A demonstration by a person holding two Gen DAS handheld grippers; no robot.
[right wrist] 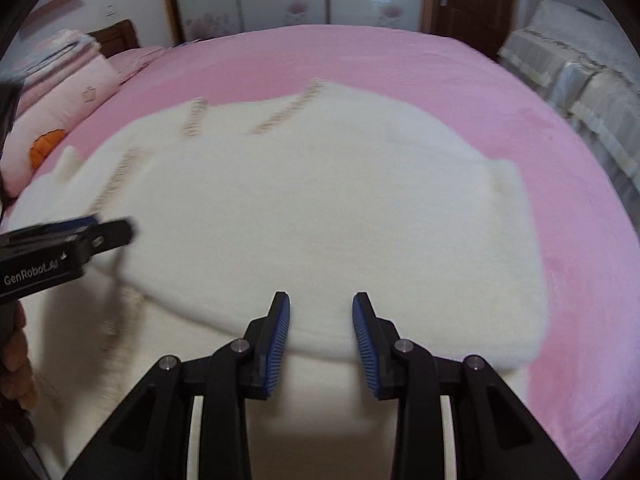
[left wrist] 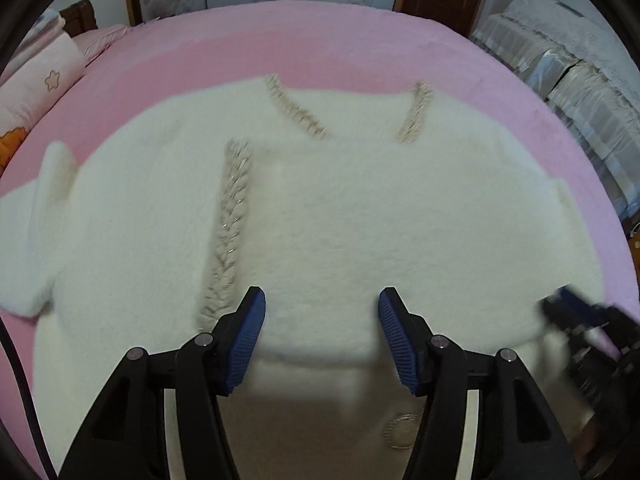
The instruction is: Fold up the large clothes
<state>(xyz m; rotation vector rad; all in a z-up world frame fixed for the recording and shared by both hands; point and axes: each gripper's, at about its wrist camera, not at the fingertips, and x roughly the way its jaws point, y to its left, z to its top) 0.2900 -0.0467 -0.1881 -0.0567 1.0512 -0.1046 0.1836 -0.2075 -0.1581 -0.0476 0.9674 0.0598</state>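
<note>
White fluffy sweater (left wrist: pixel 320 208) lies on the pink bed (left wrist: pixel 340 48), its near part folded over by the near edge. From the left wrist, the left gripper (left wrist: pixel 322 320) is spread and holds nothing; I count three braided trims. From the right wrist, the right gripper (right wrist: pixel 321 320) is a little apart, also holding nothing. One sweater, two grippers. The soft fold could slip back, because nothing pins it.

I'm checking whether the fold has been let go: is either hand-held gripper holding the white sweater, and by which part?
Neither. The left hand-held gripper and right hand-held gripper hang open above the white sweater, nothing between their pads.
</note>
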